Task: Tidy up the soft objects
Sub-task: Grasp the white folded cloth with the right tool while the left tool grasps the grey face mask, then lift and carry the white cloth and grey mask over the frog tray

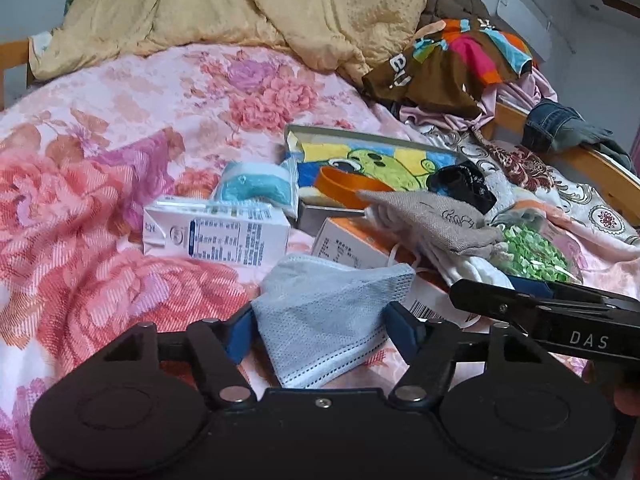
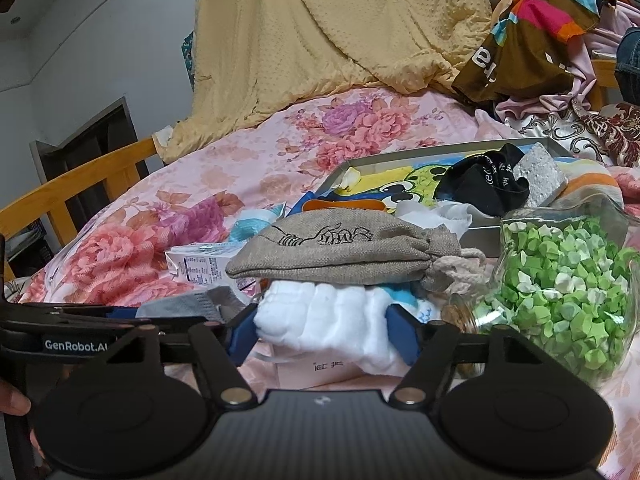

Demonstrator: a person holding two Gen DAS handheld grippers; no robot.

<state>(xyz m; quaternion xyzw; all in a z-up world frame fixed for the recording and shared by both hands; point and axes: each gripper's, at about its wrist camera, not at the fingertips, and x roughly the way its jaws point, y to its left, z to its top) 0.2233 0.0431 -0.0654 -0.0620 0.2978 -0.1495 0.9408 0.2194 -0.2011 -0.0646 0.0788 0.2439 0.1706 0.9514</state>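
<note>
A grey-blue face mask (image 1: 328, 316) lies on the floral bedsheet between the wide-apart blue fingers of my left gripper (image 1: 320, 330), which is open around it. My right gripper (image 2: 324, 330) is open with a white fluffy cloth (image 2: 332, 316) between its fingers; its fingers also show in the left wrist view (image 1: 520, 300). A grey drawstring pouch (image 2: 340, 252) rests on the white cloth, and it shows in the left wrist view (image 1: 432, 216). A grey tray (image 2: 400, 158) behind holds a cartoon towel (image 1: 380, 164), a black cloth (image 2: 484, 188) and a grey sponge block (image 2: 540, 178).
A milk carton (image 1: 216, 236), a blue-white packet (image 1: 256, 184) and an orange box (image 1: 352, 240) lie on the bed. A glass jar of green paper stars (image 2: 568, 280) lies at right. A yellow quilt (image 1: 248, 8) and piled clothes (image 1: 452, 60) fill the back.
</note>
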